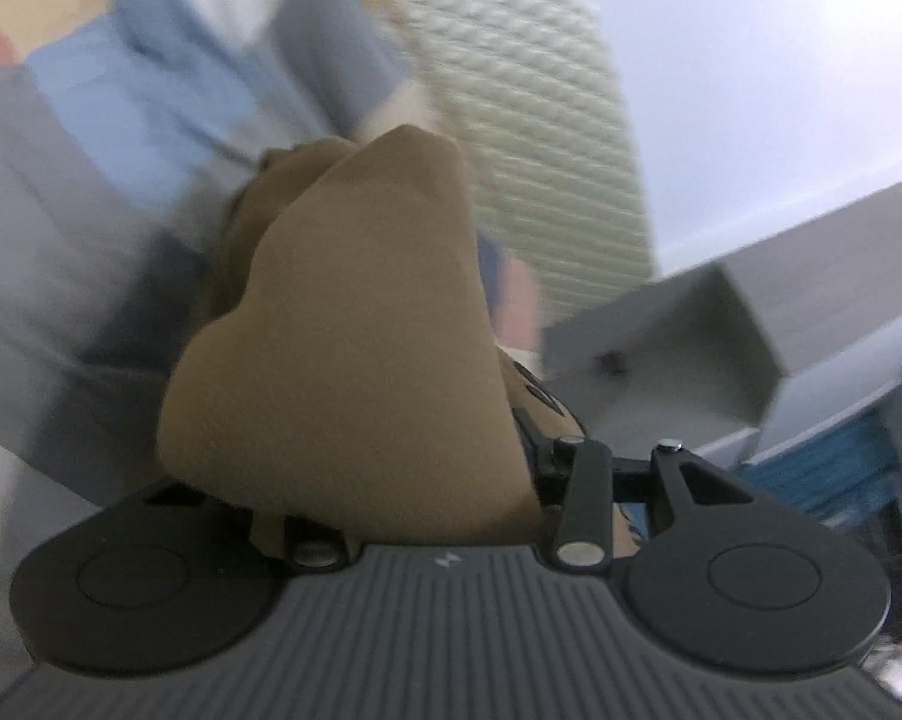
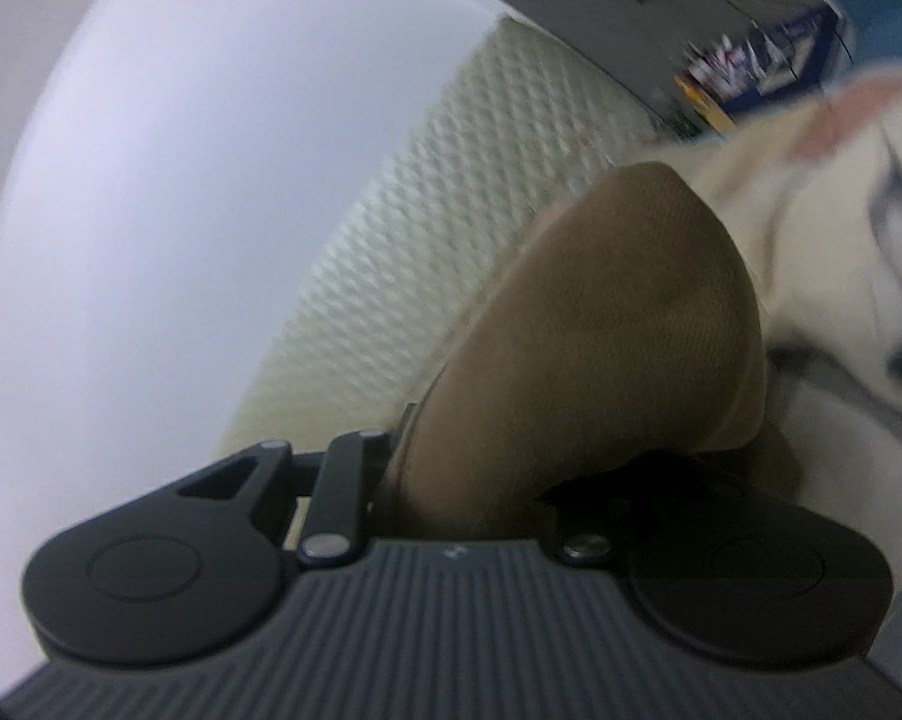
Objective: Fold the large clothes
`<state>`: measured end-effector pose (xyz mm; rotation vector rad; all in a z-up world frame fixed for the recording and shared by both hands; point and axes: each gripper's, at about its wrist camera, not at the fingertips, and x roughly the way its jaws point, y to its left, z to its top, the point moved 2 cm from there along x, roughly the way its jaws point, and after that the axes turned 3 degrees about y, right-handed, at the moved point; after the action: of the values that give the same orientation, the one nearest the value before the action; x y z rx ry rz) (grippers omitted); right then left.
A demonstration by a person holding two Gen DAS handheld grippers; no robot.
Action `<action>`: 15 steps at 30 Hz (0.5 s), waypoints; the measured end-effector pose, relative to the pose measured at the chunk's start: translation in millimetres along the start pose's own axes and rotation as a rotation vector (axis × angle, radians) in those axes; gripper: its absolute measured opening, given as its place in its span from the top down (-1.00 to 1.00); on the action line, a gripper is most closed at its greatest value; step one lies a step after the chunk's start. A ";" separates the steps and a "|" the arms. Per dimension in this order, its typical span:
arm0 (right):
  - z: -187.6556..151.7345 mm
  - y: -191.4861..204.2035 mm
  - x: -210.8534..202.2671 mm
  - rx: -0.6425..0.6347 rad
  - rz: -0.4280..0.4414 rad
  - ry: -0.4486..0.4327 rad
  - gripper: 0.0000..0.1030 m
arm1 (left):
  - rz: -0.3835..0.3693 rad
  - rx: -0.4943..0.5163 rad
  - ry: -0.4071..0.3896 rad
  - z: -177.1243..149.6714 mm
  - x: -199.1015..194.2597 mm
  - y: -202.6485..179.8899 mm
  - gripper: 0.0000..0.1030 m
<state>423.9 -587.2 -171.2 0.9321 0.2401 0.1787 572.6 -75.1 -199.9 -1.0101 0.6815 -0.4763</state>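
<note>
On my left wrist view, the left gripper [image 1: 390,420] is buried under a bunch of tan garment [image 1: 354,324]; the cloth rises out of the linkage and covers the fingers, so I read it as clamped on that fabric with the jaws partly apart around the bundle, though the pads themselves are hidden. The fabric stands up in a peaked fold just in front of the camera. Beyond it everything is smeared: a patchwork cover [image 1: 150,90] in blue, grey and pink blocks to the left, a pale woven mat [image 1: 523,120] running up the middle, a grey box-like unit [image 1: 721,324] to the right.

On my right wrist view, the right gripper [image 2: 511,468] shows the same picture: tan cloth fills the gap between the fingers and drapes over the right-hand one, so I take it as gripped on the garment, fingertips out of sight. Past it lie the woven mat, a white wall [image 2: 180,180], and a cream printed blanket [image 2: 823,192] to the right.
</note>
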 end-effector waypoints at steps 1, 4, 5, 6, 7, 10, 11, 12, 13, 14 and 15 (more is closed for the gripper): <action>-12.9 -8.8 6.4 0.002 -0.015 0.011 0.42 | 0.023 0.015 0.000 4.3 8.4 13.7 0.08; -38.0 -46.9 28.0 0.015 -0.054 0.037 0.42 | 0.019 0.070 0.000 13.5 23.6 43.4 0.07; -47.0 -58.2 28.6 0.026 -0.048 0.032 0.42 | 0.002 0.084 -0.001 14.5 27.6 49.4 0.07; -51.2 -68.7 30.2 0.041 -0.036 0.024 0.42 | -0.008 0.104 -0.001 13.8 30.4 55.0 0.07; -54.4 -78.6 32.1 0.054 -0.019 0.016 0.41 | -0.008 0.125 -0.002 14.1 35.0 60.3 0.06; -70.7 -95.9 30.5 0.058 0.024 0.000 0.37 | -0.020 0.154 -0.005 12.7 44.0 73.8 0.02; -71.6 -99.1 32.1 0.059 0.031 -0.003 0.34 | -0.033 0.150 -0.004 12.5 44.5 79.0 0.01; -72.6 -100.4 33.5 0.062 0.037 -0.005 0.34 | -0.040 0.151 -0.005 13.6 51.9 82.2 0.01; -73.4 -102.4 35.4 0.062 0.043 -0.009 0.32 | -0.043 0.154 -0.006 13.7 52.8 84.2 0.01; -78.4 -98.7 30.2 0.059 0.046 -0.012 0.31 | -0.044 0.155 -0.006 8.2 45.2 80.0 0.01; -76.3 -102.9 35.3 0.062 0.048 -0.014 0.31 | -0.042 0.156 -0.005 5.3 41.4 76.1 0.01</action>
<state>441.3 -579.6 -302.7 1.0004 0.2118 0.2096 609.5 -63.7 -277.7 -0.8798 0.6093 -0.5551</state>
